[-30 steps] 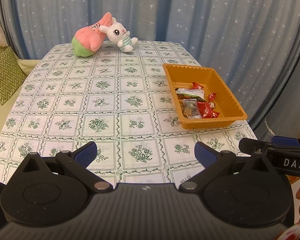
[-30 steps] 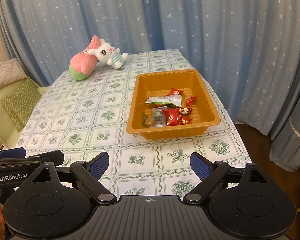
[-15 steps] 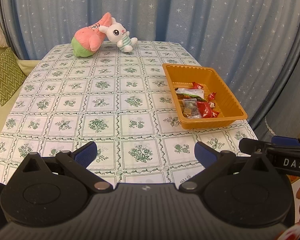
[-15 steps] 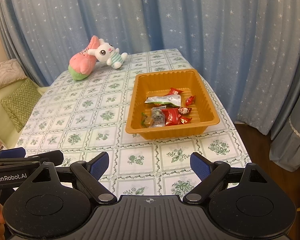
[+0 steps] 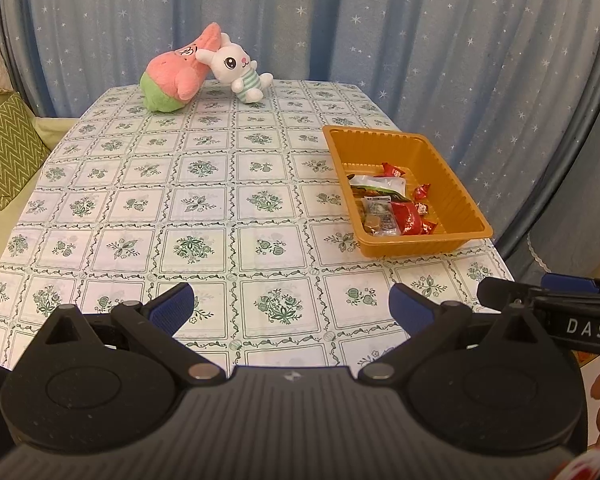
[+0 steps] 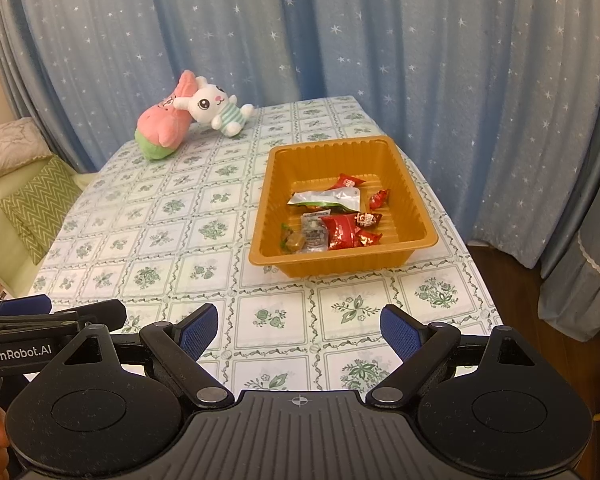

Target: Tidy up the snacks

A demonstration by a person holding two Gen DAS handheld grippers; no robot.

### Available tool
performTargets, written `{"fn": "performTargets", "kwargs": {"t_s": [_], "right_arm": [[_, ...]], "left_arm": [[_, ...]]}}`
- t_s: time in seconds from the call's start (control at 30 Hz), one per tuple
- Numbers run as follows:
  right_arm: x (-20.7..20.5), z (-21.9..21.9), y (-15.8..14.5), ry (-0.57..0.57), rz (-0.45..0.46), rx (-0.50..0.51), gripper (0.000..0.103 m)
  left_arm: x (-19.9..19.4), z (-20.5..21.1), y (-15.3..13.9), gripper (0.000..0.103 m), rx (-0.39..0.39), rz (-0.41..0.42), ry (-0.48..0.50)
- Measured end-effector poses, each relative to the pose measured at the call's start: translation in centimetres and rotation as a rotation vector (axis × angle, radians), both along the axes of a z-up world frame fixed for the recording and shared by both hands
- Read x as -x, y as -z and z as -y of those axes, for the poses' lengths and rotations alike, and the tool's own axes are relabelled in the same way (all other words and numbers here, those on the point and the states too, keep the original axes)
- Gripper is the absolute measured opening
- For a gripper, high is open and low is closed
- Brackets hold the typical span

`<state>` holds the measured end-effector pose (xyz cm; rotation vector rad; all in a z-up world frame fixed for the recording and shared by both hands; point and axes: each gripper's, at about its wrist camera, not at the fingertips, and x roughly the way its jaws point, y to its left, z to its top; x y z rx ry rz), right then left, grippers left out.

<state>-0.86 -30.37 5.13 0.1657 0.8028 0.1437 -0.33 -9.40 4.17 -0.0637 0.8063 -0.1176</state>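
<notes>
While spread wide and empty, both tools (image 5: 290, 307) (image 6: 299, 326) well short of the snack tray (image 6: 396, 258).

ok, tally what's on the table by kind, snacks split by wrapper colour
Plush toys: 2, pink star, white bunny
Orange tray: 1
Red wrappers: 5
Green-white pouch: 1
Clear packets: 2
Total: 11

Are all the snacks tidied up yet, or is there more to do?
It looks about done: the snacks all lie in the orange tray, and none show loose on the table. The left gripper and right gripper are open and hold nothing. No step is visibly left.
</notes>
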Motion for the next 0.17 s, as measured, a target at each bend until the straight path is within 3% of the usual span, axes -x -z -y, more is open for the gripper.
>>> {"fn": "performTargets", "kwargs": {"t_s": [0.17], "right_arm": [[0.00, 0.01, 0.02, 0.001, -0.002, 0.000, 0.088]], "left_arm": [[-0.06, -0.37, 0.01, 0.103, 0.011, 0.010, -0.007]]}}
